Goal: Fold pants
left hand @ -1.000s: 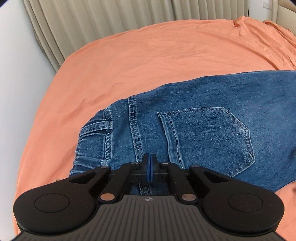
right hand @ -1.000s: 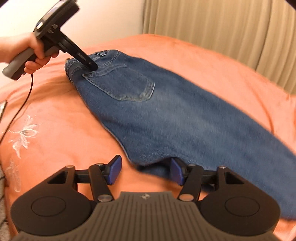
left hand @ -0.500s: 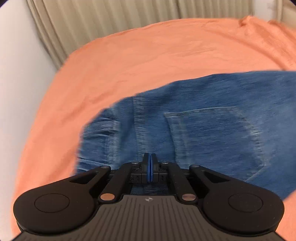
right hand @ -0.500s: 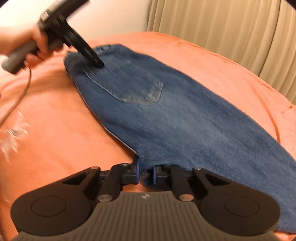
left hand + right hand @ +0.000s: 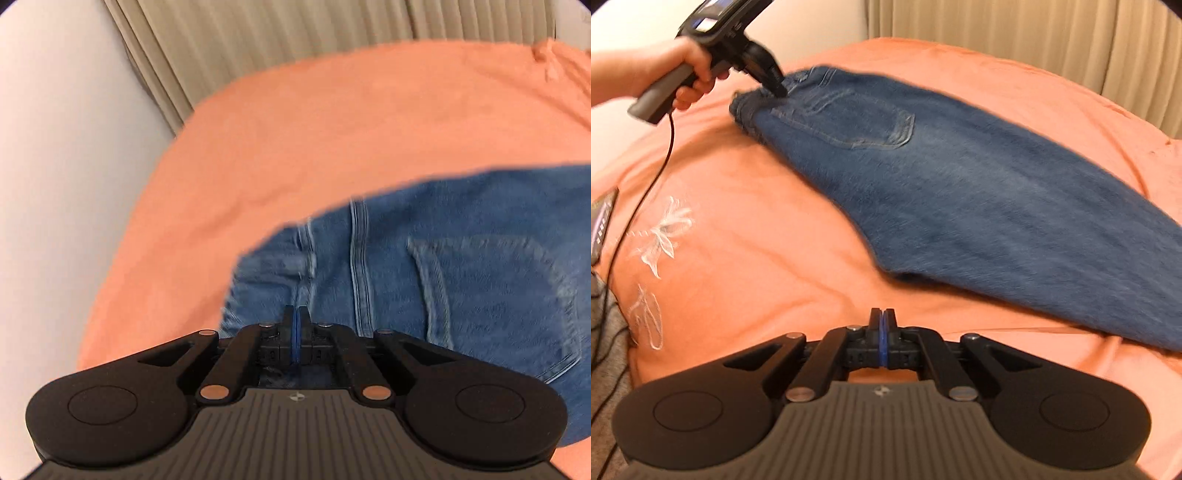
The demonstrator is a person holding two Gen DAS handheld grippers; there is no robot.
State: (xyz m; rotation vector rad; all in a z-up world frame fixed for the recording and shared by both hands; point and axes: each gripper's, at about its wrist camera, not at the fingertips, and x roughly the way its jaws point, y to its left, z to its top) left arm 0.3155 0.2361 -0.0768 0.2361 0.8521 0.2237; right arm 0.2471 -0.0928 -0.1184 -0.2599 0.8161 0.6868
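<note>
Blue jeans (image 5: 960, 192) lie on the orange bed cover (image 5: 757, 229), folded lengthwise, back pocket up, waistband at the far left. My left gripper (image 5: 295, 325) is shut on the waistband of the jeans (image 5: 443, 280); in the right wrist view it shows at the waistband (image 5: 777, 88), held by a hand. My right gripper (image 5: 882, 328) is shut with nothing between its jaws, a little in front of the jeans' near edge.
Beige curtains (image 5: 295, 48) hang behind the bed. A white wall (image 5: 55, 184) is on the left. A black cable (image 5: 646, 192) trails over the embroidered cover, and a phone (image 5: 602, 221) lies at the left edge.
My right gripper closed at the jeans' near edge, then came away shut and empty as the jeans slid away. My left gripper kept its hold on the waistband and shifted the jeans.
</note>
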